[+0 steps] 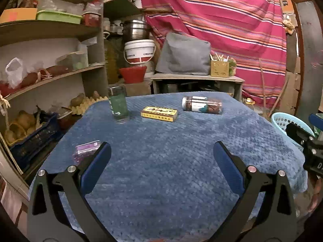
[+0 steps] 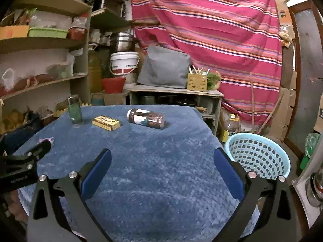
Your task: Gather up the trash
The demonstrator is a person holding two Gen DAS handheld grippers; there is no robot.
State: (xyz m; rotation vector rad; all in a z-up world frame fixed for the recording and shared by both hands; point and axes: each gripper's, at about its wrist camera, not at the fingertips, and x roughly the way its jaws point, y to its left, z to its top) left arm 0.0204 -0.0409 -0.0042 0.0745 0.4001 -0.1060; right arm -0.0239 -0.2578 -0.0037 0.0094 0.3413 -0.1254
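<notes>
Right wrist view: table (image 2: 141,171) under a blue quilted cover fills most of the frame, and a light-blue perforated basket (image 2: 258,157) stands on the floor just off its right edge; what can be seen of its inside looks empty, the bottom is not visible. On the cover, at the far side, a clear jar (image 2: 147,119) with dark contents lies on its side, a yellow box (image 2: 106,122) lies flat left of it, and a green-tinted glass (image 2: 75,111) stands upright at the far left. A small purple packet (image 1: 86,148) lies near the left edge, just beside the left tong's finger.

Judgement: four loose items on the cover with the basket apparently bare fits either a clear-up with everything left to go or a stage between drops; cannot settle which. To do a pick well here: come square over one item, span its short side, and close on the middle. The jar on its side may roll, so grip across the barrel. The thin packet needs the fingertips low against the cloth. Carry right over the basket rim before letting go.

Left gripper (image 1: 161,151): jaws spread wide, holding nothing, hanging over bare cover. Right gripper (image 2: 161,157): also spread wide, nothing between the pads, its right finger overlapping the basket in view only.
</notes>
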